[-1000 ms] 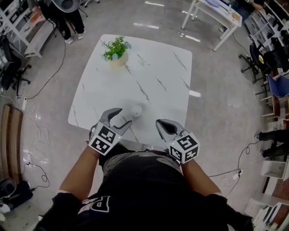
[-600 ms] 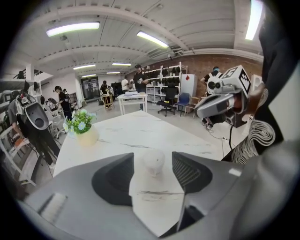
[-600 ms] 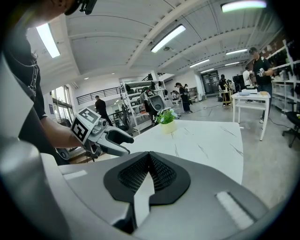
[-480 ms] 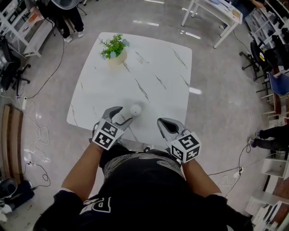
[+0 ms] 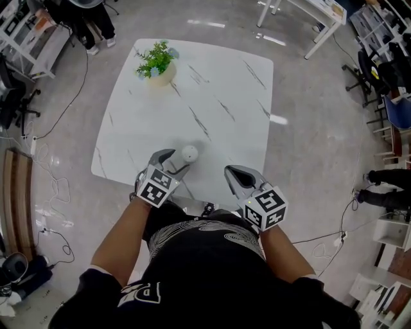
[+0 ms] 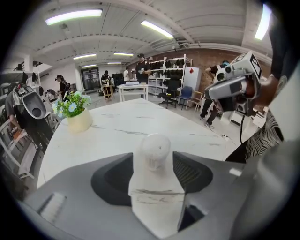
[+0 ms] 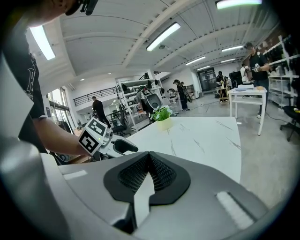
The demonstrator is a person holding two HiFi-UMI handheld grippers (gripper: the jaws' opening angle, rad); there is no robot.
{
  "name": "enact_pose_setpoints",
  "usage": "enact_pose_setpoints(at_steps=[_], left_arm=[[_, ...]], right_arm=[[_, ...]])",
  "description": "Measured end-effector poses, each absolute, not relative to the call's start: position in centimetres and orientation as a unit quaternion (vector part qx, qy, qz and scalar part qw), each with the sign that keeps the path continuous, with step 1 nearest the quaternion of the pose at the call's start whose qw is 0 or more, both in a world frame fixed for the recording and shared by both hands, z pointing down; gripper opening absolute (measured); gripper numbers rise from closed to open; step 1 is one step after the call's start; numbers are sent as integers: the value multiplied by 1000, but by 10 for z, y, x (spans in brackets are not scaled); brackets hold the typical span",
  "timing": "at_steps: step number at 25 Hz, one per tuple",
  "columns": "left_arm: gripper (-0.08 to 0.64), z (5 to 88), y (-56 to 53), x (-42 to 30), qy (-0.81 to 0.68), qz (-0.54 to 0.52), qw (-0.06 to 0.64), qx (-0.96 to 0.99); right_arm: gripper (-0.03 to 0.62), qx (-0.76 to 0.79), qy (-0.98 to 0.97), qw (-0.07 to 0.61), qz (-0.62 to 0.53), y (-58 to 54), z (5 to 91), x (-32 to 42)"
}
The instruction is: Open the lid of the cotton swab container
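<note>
The cotton swab container is a small white cylinder with a rounded lid, upright near the front edge of the white marble table. My left gripper sits low just in front of it. Its jaws have just been opening and stand wide. In the left gripper view the container shows in the gap at the tips of my left gripper, touching neither pad. My right gripper hovers at the table's front edge to the right, shut and empty, its pads meeting in the right gripper view.
A potted green plant stands at the table's far left corner. Another white table is at the far right, chairs and shelves along the right, and cables lie on the floor at the left.
My left gripper has sunk toward the table and closed in on the container, its jaws a little wider. The right gripper has stayed in place.
</note>
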State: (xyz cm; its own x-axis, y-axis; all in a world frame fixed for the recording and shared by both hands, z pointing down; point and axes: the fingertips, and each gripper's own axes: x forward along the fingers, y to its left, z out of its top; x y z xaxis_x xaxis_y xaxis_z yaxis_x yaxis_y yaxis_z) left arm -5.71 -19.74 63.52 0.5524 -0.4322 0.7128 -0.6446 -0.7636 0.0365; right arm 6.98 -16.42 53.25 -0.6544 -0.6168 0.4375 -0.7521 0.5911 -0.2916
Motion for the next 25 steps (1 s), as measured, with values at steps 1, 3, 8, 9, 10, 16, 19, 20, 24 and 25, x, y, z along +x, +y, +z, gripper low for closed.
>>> enact_pose_setpoints(at_steps=[1, 3, 8, 9, 10, 16, 19, 20, 24, 25], left_arm=[[316, 638, -198, -56, -310, 358, 150, 868], [319, 643, -199, -53, -308, 362, 151, 867], [322, 652, -204, -47, -307, 368, 150, 865], [322, 655, -204, -46, -305, 370, 153, 864], [322, 657, -205, -44, -304, 371, 156, 863], [322, 664, -209, -34, -297, 369, 158, 867], [322, 668, -210, -31, -294, 374, 157, 866], [322, 670, -210, -31, -293, 376, 157, 865], [322, 678, -211, -30, -295, 380, 158, 862], [322, 680, -212, -30, -296, 380, 159, 862]], right_arm=[[0, 389, -879, 147, 232, -164, 534, 70], [0, 389, -879, 147, 235, -164, 538, 72], [0, 387, -877, 151, 240, -162, 542, 73], [0, 387, -877, 151, 241, -162, 543, 74], [0, 387, -877, 152, 241, -163, 543, 75], [0, 389, -874, 159, 244, -164, 546, 82], [0, 388, -873, 163, 246, -166, 548, 84], [0, 388, -873, 164, 247, -166, 548, 84], [0, 387, -872, 167, 250, -168, 552, 85], [0, 386, -872, 168, 251, -169, 553, 86]])
